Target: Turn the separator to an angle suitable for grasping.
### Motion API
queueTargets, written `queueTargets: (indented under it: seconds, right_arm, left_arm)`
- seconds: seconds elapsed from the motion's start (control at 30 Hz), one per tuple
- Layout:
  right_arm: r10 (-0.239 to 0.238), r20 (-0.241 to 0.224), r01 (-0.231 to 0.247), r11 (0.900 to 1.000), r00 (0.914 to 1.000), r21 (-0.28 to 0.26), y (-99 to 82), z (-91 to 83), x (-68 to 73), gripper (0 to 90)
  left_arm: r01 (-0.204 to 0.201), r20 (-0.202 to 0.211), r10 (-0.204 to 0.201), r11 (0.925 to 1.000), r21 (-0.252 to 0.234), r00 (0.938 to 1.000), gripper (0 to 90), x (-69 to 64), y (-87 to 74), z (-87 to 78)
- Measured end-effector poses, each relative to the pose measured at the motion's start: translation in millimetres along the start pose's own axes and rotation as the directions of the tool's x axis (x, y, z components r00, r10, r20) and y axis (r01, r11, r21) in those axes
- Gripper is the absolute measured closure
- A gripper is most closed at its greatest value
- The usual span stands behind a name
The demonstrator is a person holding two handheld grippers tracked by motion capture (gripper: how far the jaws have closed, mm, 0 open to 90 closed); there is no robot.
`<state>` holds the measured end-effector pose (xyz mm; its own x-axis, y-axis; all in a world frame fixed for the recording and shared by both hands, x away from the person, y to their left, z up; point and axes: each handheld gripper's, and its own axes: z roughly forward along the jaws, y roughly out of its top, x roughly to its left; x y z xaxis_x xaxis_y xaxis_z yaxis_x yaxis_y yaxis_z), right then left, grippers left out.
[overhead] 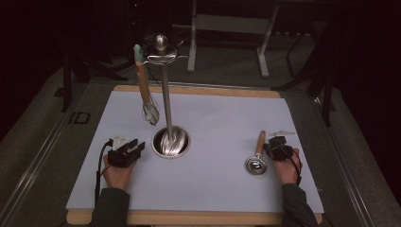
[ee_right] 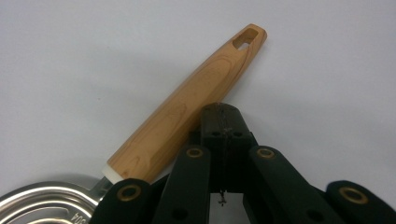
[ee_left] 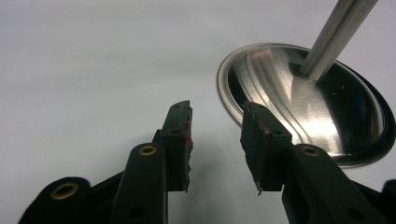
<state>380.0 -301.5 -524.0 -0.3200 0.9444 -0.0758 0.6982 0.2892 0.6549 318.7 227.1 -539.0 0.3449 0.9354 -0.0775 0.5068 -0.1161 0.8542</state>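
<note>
Resting on white tabletop (overhead: 213, 189), wooden-handled steel measuring scoop (overhead: 257, 158) lies just left of right hand-held gripper (overhead: 275, 147), handle pointing away from person; jaws shut, empty, beside handle. Left hand-held gripper (overhead: 135, 150) half-open, empty, farther.

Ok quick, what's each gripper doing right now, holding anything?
Left gripper: jaws open, nothing between them, beside the metal base.
Right gripper: jaws shut, holding nothing, tips next to the wooden handle of the small ladle.

Left tongs (overhead: 135, 147) parted, right tongs (overhead: 271, 147) closed
</note>
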Motion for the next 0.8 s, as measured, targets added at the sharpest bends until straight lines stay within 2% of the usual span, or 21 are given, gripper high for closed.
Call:
queueTargets:
  seconds: [0.67,0.8]
  right_arm:
    - [-0.017,-0.011,0.017,0.9999,0.9998,-0.002,1.4,1.1,6.3,90.0]
    - [-0.010,-0.036,0.010,0.9999,0.9993,-0.004,1.7,1.0,8.1,90.0]
  left_arm:
    - [-0.007,-0.005,0.007,1.0000,0.002,1.0000,62.9,-1.0,0.1,0.5]
    - [-0.008,-0.004,0.008,1.0000,0.003,1.0000,62.8,-1.0,0.1,0.4]
